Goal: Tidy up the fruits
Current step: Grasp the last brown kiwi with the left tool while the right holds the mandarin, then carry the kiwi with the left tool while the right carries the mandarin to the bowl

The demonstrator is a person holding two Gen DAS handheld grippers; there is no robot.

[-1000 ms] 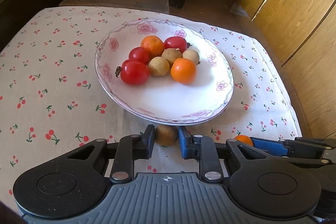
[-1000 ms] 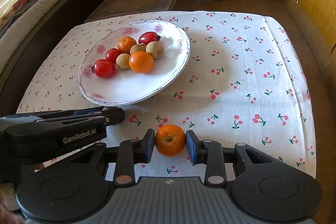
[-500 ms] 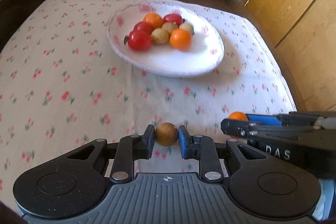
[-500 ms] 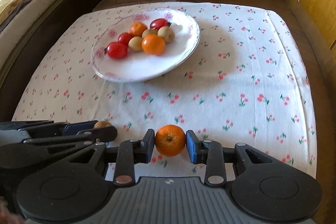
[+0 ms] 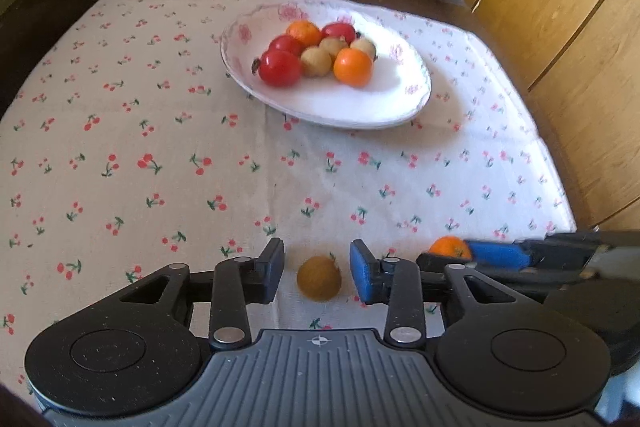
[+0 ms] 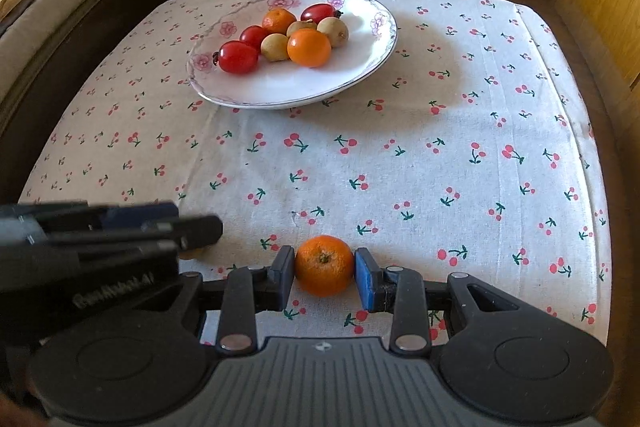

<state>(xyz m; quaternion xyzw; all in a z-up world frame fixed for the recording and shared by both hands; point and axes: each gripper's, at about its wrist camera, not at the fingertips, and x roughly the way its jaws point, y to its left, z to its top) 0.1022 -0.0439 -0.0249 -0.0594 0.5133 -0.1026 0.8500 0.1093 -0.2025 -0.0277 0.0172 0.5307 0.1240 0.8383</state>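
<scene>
I am opening my left gripper (image 5: 318,273): its jaws are parting, and the brown fruit (image 5: 319,278) is sitting between them on the cloth (image 5: 160,147) with a gap showing on both sides, so neither pad is pressing it. My right gripper (image 6: 325,273) is clamping the orange (image 6: 324,265), both pads flat against its sides, its stem end facing up toward the camera. The plate (image 6: 360,67) is lying straight ahead of both grippers, well apart from them across the cloth, with the red, orange and brown fruits heaped toward its far side. The two grippers are working side by side at the near edge, left beside right, tips close together. Round as it is, the brown fruit has no long axis to line up with. Judging by this, I am laying the pieces out near me, and the orange looks next to be set down, just right of the brown fruit.
</scene>
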